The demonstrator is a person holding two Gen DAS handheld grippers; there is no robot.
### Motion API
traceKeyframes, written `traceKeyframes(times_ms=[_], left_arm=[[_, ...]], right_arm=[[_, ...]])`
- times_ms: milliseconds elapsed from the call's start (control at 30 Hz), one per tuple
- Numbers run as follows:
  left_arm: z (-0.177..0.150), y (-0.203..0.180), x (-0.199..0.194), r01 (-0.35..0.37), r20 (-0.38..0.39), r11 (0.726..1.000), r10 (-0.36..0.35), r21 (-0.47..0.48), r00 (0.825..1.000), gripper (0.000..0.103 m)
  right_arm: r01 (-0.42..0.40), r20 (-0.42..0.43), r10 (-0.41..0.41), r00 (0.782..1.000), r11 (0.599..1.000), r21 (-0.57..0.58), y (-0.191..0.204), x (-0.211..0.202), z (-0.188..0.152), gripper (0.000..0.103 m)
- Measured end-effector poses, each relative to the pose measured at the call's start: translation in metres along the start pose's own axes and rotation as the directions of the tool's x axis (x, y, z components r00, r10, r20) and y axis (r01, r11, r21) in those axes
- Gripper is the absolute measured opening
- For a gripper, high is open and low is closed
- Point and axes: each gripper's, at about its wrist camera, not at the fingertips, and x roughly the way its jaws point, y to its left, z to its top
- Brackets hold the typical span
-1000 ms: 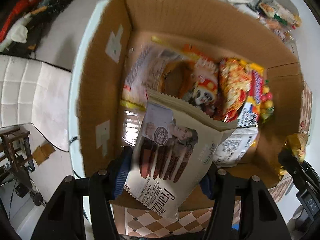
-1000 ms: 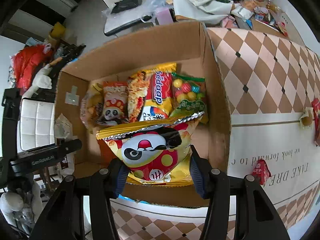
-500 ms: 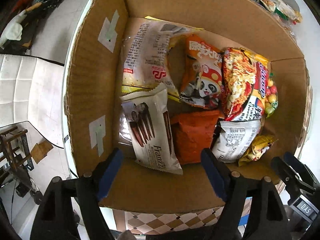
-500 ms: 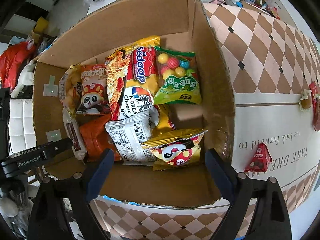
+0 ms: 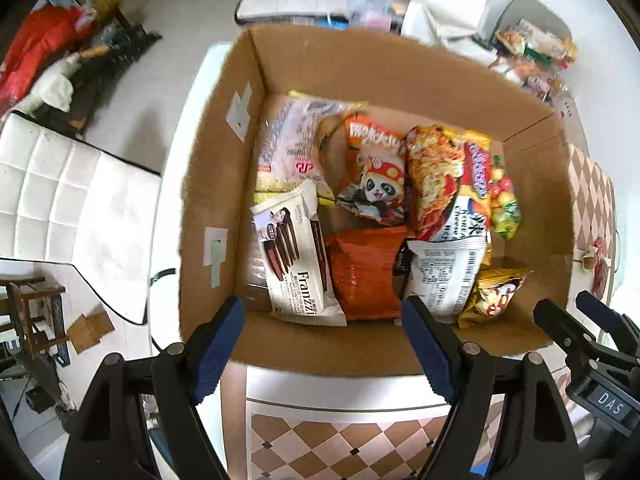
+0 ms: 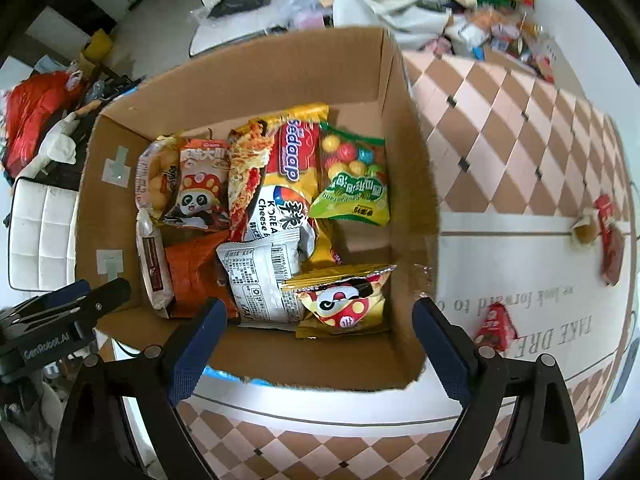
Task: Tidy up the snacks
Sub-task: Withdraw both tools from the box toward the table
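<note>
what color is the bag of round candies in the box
Green, holding multicoloured candies: the candy bag, clearest in the right wrist view.

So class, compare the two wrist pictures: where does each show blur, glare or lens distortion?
Left wrist view: the cardboard box bows outward from fisheye distortion, the clutter above it smears with motion blur, and the orange packet shows glare. Right wrist view: the checkered tablecloth is softly blurred and its lines curve, while the green candy bag stays fairly sharp.

In the cardboard box (image 5: 404, 64), the Franzzi pack (image 5: 298, 264) lies along the box's left wall, the panda pouch (image 6: 344, 304) at its near right corner, and the candy bag (image 6: 354, 188) toward its far right.
</note>
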Motion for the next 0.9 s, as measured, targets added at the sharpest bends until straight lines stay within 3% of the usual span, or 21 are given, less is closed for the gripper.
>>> traceKeyframes(times_ms=[367,900], left_arm=[[-0.039,-0.003,-0.064,-0.041,0.212,0.999,0.038,0.009,0.977,0.08],[-0.098,-0.012,-0.152,-0.075,0.414,0.997,0.06,0.021,0.908,0.08]], right_arm=[[0.028,0.164,-0.016,0.986,0.997,-0.075,0.009,-0.076,-0.044,0.096],[-0.011,0.327,0.044,0.944,0.995,-0.102,0.012,-0.181,-0.104,0.096]])
